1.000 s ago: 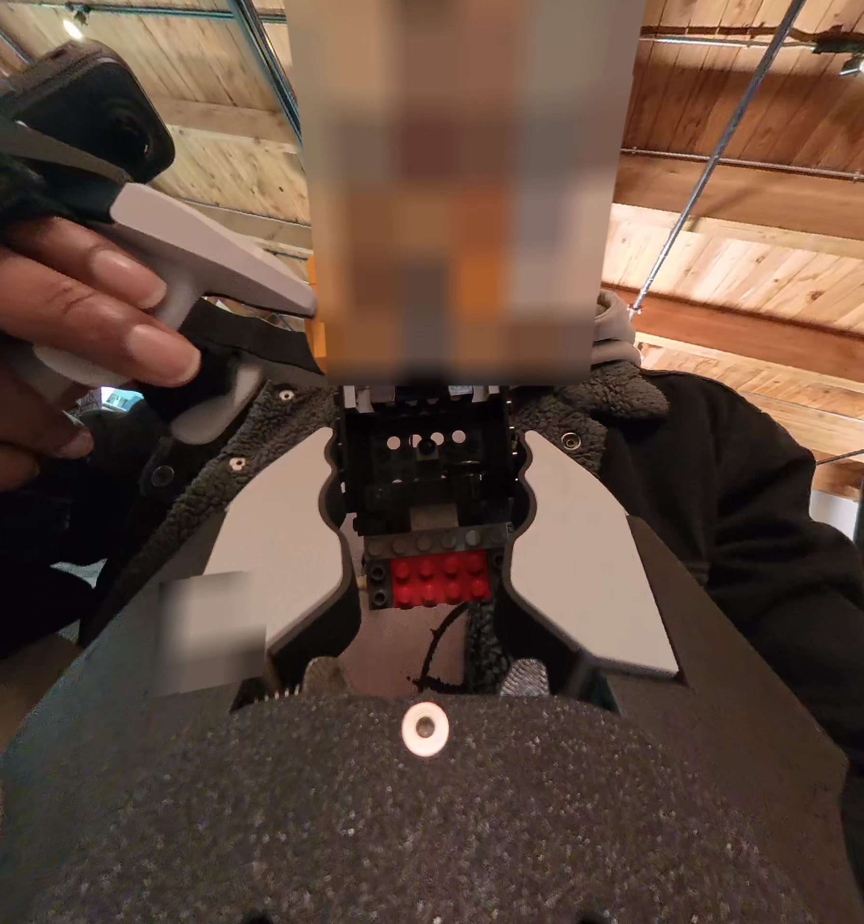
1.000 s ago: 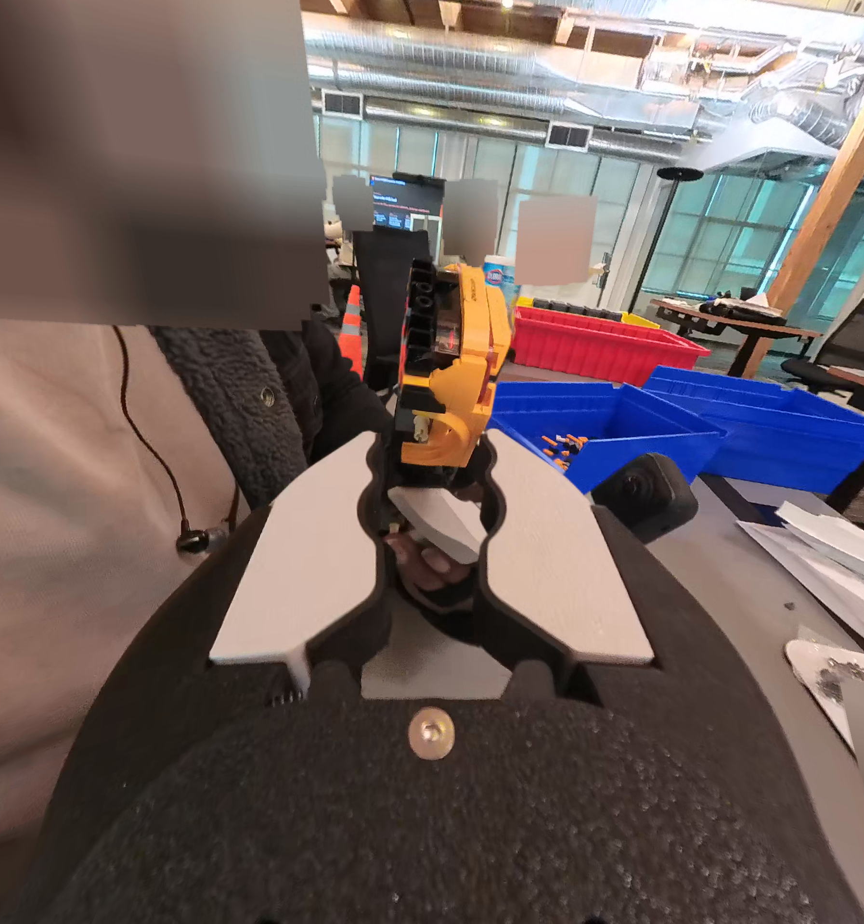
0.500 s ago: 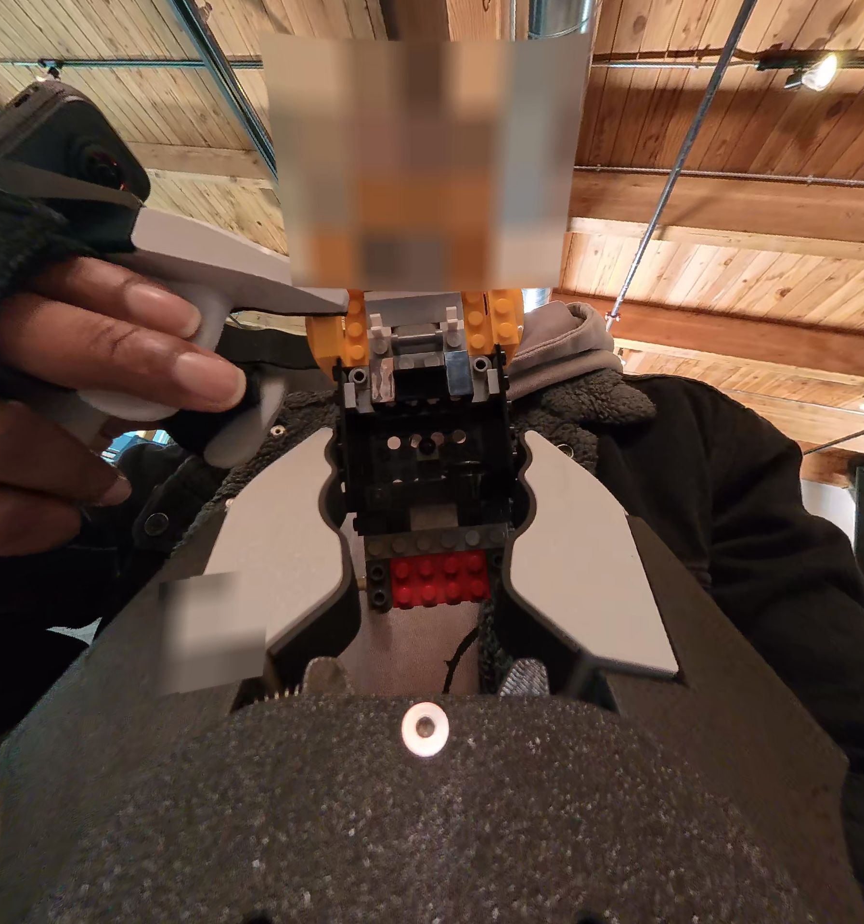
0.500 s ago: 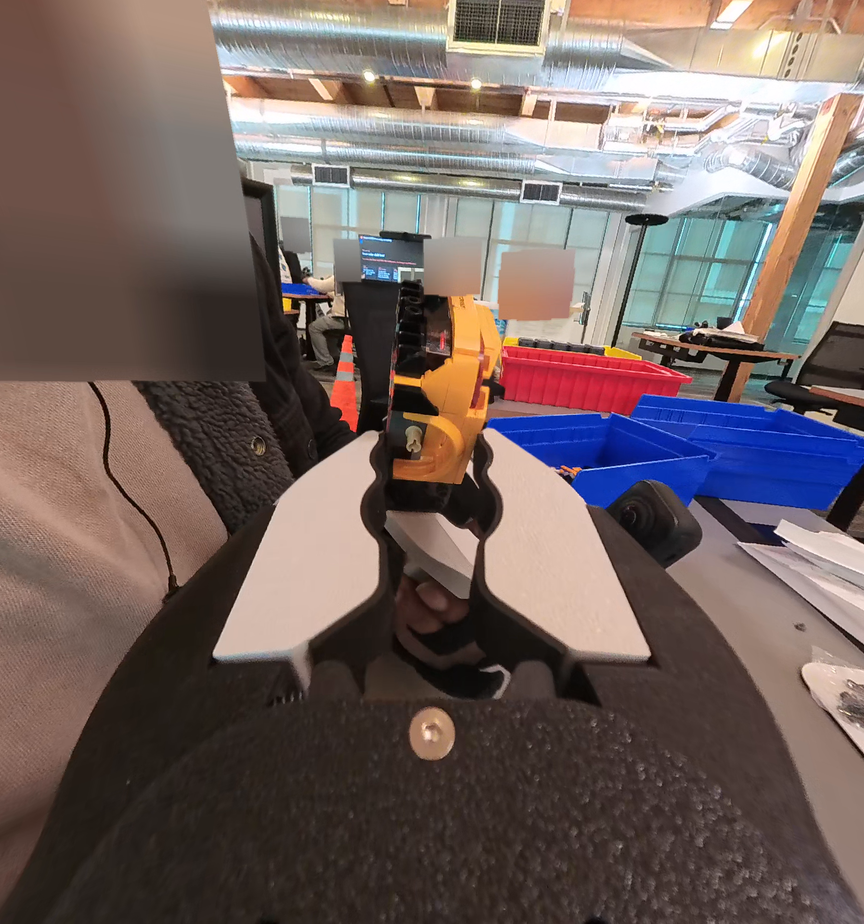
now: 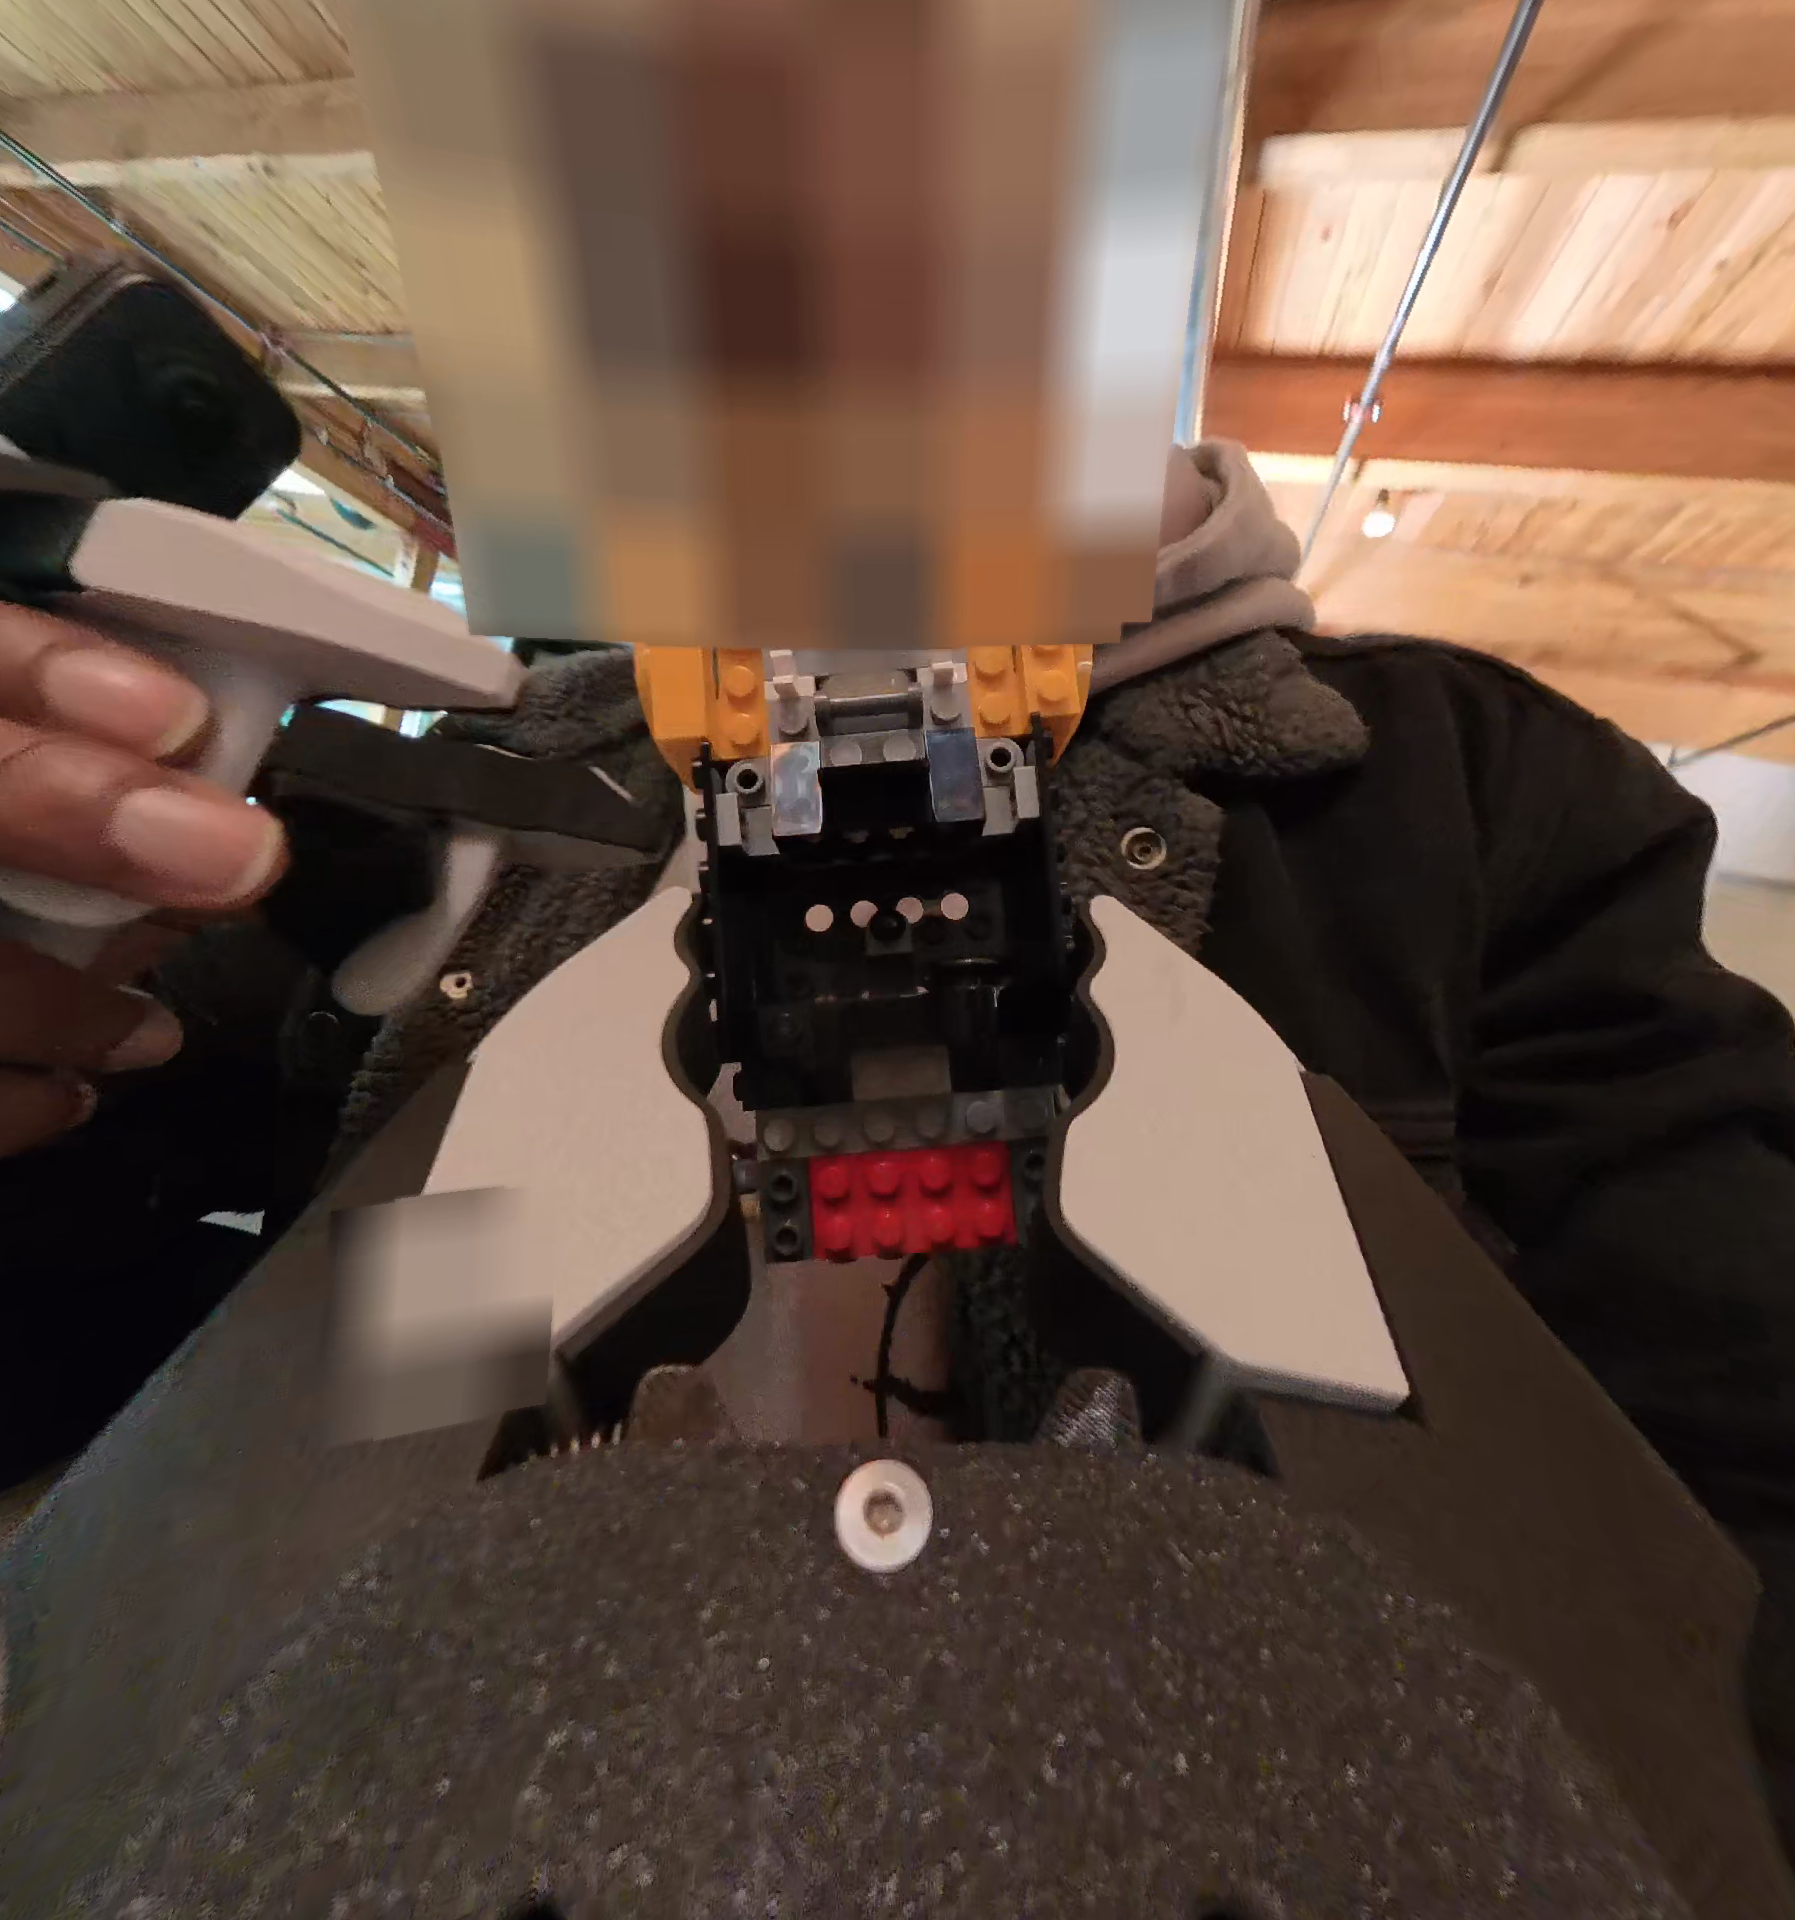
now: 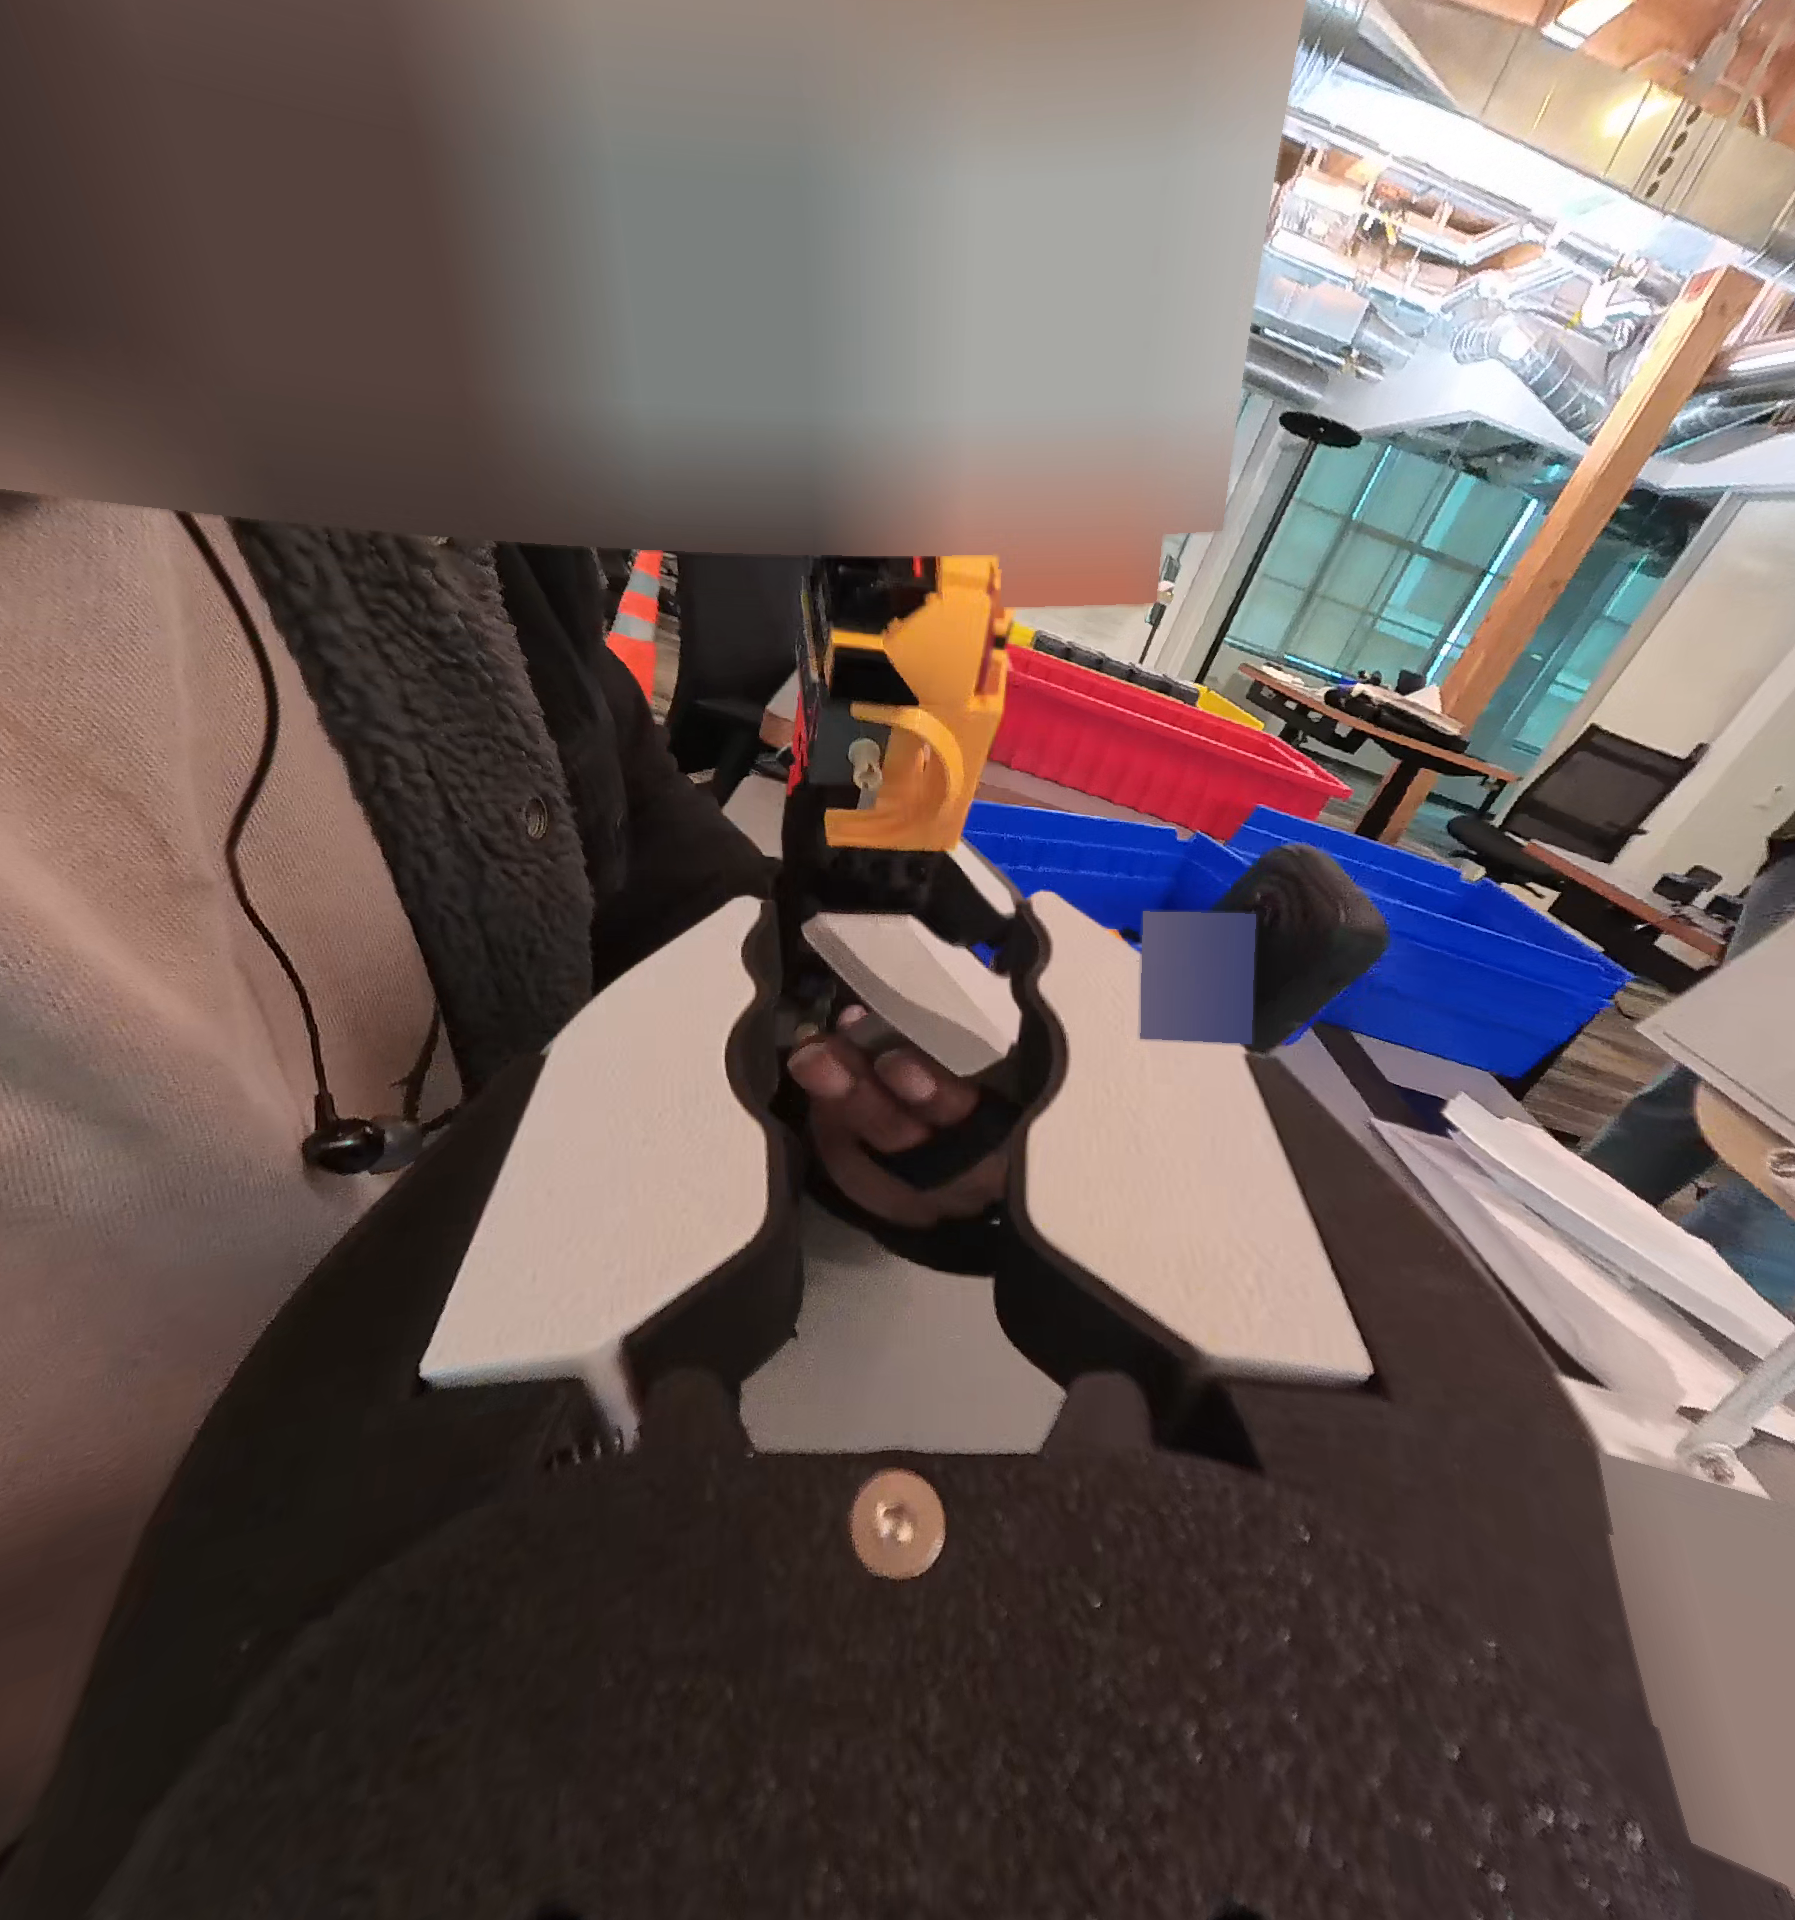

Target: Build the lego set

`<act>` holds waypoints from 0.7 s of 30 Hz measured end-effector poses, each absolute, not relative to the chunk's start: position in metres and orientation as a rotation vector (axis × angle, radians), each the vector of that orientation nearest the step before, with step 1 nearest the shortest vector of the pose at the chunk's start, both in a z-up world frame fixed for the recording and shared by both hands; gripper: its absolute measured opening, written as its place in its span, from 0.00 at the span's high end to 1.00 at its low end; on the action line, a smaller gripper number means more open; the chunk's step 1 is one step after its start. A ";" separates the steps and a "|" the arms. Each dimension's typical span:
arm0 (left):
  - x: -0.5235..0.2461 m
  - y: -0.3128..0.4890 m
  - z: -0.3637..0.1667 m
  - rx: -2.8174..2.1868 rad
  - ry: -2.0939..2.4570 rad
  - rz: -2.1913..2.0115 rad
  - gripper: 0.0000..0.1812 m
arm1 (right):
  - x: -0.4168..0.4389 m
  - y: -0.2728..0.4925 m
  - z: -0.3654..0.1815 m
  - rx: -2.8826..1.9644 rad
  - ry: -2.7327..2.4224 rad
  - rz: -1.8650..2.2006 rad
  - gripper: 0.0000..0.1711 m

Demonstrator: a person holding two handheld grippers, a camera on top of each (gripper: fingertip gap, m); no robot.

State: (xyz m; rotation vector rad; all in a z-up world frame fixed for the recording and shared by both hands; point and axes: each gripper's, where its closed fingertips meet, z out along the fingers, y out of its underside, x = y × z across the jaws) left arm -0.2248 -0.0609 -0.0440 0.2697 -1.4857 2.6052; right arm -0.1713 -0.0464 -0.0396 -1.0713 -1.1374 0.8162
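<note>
My left gripper [image 5: 888,987] is shut on the lego model [image 5: 882,966], a black chassis with a red plate, grey parts and an orange end. It holds the model up in front of a person's chest. My right gripper [image 6: 898,935] stands partly open. Its fingers straddle the model's black lower edge [image 6: 820,831] and a white finger [image 6: 903,977] of the left gripper. The orange end [image 6: 924,727] rises above them. In the left wrist view the right gripper's white finger [image 5: 280,623], held by a hand, points at the model's left side, its tip a little short of the orange part.
The person's torso and dark fleece jacket [image 6: 436,727] are close behind the model. Blue bins [image 6: 1444,935] and a red bin [image 6: 1132,727] stand on the grey table to the right. White papers [image 6: 1599,1268] lie at the right edge. An orange cone [image 6: 644,613] is farther back.
The right gripper's jaws have widened around the model, and its fingertip has drawn back from the orange end. Both views have shifted; the left gripper keeps its hold.
</note>
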 end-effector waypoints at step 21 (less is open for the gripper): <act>-0.245 -0.044 -0.027 0.022 -1.500 2.668 0.65 | -0.216 -0.030 0.006 -0.962 -1.061 0.929 0.82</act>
